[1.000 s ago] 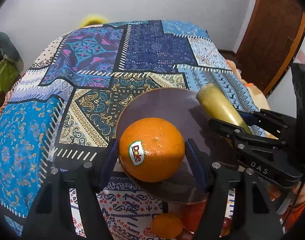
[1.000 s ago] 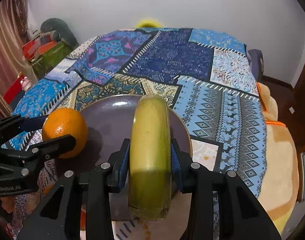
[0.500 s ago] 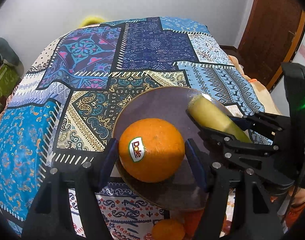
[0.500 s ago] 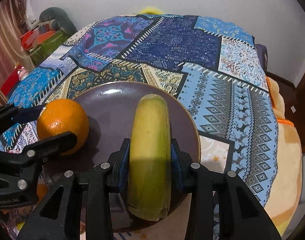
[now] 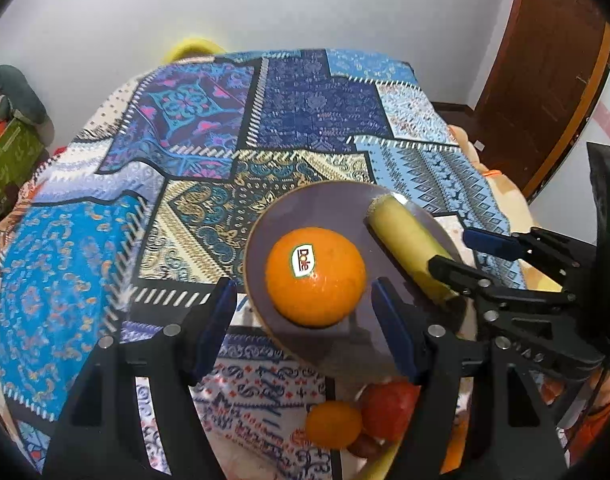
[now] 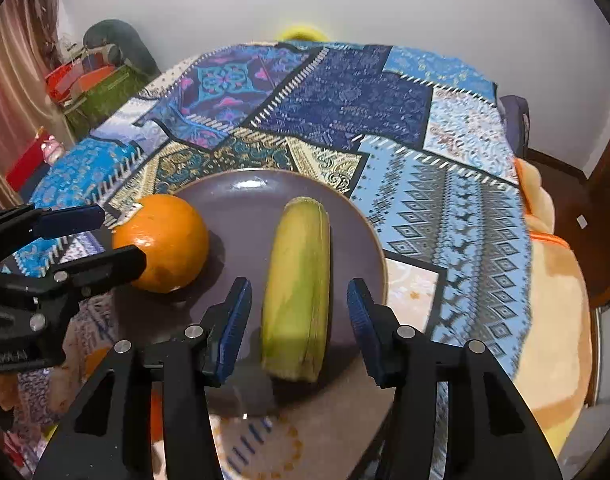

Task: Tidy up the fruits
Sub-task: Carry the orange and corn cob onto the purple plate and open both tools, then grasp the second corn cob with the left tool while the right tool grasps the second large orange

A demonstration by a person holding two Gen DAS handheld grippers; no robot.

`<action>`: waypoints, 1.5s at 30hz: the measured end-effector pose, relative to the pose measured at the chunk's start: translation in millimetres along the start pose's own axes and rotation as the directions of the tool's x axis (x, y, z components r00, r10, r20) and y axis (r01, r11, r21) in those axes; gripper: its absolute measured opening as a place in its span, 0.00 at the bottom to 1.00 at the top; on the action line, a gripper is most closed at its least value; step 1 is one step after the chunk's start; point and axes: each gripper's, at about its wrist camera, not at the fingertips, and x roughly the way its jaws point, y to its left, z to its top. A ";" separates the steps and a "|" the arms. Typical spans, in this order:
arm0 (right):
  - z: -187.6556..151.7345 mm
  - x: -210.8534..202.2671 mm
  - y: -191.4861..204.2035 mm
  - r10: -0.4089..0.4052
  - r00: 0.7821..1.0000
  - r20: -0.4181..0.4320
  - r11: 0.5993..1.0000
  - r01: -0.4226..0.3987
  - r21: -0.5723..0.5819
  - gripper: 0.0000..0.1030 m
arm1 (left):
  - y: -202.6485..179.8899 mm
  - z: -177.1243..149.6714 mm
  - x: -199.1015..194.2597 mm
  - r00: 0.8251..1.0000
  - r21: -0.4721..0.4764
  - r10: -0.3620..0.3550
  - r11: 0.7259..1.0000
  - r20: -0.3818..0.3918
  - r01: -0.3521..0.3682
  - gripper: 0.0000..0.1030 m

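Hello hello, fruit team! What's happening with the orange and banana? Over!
Left gripper open, clear of orange. Right gripper opening, pads off banana. Both fruits resting on purple plate. Nothing in the way. Over.

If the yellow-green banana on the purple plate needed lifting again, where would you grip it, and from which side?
Grip the yellow-green banana across its thick middle, coming from its near cut end with a finger on each long side: it lies flat on the purple plate, lengthwise along the right gripper.
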 end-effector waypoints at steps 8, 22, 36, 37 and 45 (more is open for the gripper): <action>-16.2 -62.7 7.9 -0.026 0.996 0.088 1.000 0.025 0.005 0.50 | -0.9 -15.7 -59.5 0.997 -0.002 0.025 1.000 0.076 -0.025 0.70; -84.3 -125.4 30.6 -0.012 0.992 0.128 0.999 0.006 0.048 0.61 | -12.4 -80.8 -116.6 0.996 -0.013 -0.003 1.000 0.094 0.004 0.78; -115.2 -100.2 52.1 0.061 0.997 0.039 0.994 -0.064 0.090 0.64 | -21.9 -136.4 -77.5 0.998 -0.005 -0.025 1.000 -0.054 0.025 0.77; -117.2 -98.2 53.6 0.063 0.998 0.033 0.994 -0.065 0.089 0.64 | -22.7 -137.8 -75.1 0.998 0.001 -0.029 1.000 -0.059 0.030 0.74; -121.5 -65.7 56.4 0.100 0.994 -0.045 0.990 -0.095 0.100 0.65 | -30.7 -146.2 -47.4 0.990 0.038 -0.061 0.997 -0.126 0.067 0.57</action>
